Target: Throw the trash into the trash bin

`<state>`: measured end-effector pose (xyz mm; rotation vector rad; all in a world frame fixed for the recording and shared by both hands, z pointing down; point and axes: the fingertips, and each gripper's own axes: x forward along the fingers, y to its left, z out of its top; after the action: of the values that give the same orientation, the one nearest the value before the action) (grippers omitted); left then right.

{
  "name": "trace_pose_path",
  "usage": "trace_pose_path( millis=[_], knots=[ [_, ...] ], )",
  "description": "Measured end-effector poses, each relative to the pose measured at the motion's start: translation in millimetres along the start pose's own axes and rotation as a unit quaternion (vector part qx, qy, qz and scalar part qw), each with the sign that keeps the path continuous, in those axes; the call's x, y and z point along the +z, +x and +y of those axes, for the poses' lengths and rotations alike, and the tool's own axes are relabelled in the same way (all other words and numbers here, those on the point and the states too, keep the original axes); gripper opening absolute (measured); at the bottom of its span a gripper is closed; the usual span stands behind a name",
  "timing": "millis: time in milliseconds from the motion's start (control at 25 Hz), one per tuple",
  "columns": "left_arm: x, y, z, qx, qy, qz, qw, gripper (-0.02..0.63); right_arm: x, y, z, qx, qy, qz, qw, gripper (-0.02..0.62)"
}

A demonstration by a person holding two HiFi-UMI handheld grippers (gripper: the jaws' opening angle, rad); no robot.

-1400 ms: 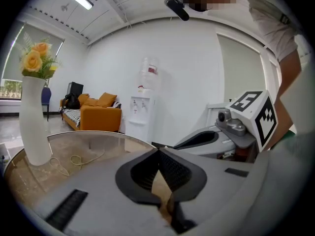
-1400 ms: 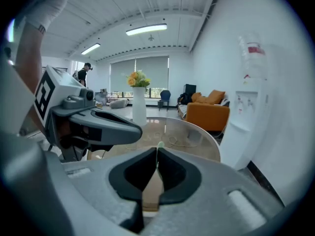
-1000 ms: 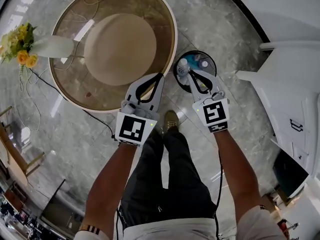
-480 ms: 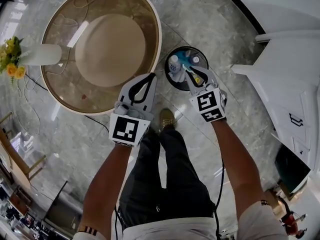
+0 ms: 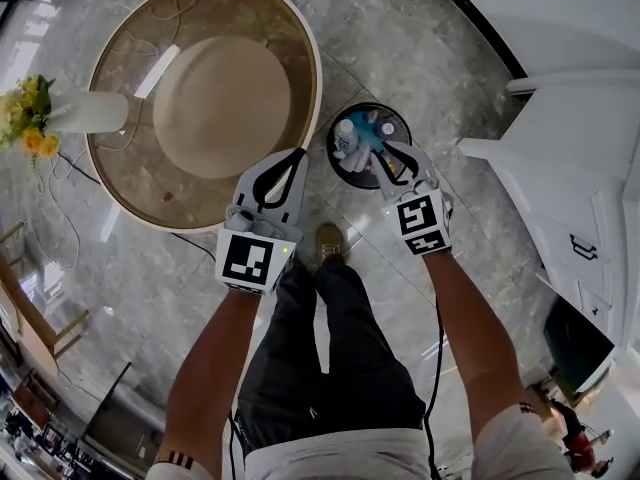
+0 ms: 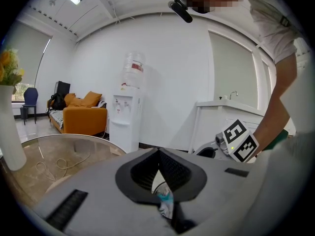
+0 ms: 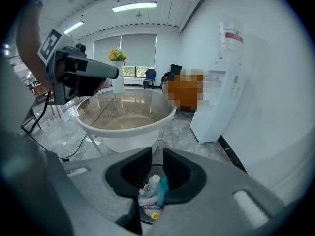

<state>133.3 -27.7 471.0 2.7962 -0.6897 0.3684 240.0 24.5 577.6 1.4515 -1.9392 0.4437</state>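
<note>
The left gripper [image 6: 158,154] is pinched shut on what looks like a crumpled white-and-teal wrapper [image 6: 165,196], though the tight view makes that a guess. It hangs by the round glass table [image 5: 312,86], short of the trash bin [image 5: 404,126]. The right gripper [image 5: 384,149], jaws a narrow slit apart and empty, sits over the bin, where a plastic bottle [image 5: 346,133] lies. Best bring the left tips squarely above the opening before releasing, and open wide, since a light wrapper may cling.
</note>
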Motion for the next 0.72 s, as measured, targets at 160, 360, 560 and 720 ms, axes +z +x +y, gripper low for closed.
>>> trace_pose_path(
  millis=[160,360,560,720],
  knots=[
    [18.0,-9.0,2.0,0.002,0.017,-0.011,0.9998,0.0,40.9,-18.6,-8.0,-0.012,-0.002,-0.045,0.999,0.035],
    [69.7,-25.4,3.9,0.013,0.012,-0.035,0.9992,0.0,112.5,-53.1,-11.6,-0.022,0.005,-0.115,0.993,0.003],
    [137.2,-55.4,8.7,0.031,0.011,-0.079,0.9963,0.0,196.9,-97.6,6.8,-0.005,0.01,-0.189,0.982,0.002],
    [180.9,-78.7,10.3,0.033,0.018,-0.1,0.9943,0.0,256.0,-125.4,24.5,0.027,0.025,-0.243,0.969,0.002]
  ],
)
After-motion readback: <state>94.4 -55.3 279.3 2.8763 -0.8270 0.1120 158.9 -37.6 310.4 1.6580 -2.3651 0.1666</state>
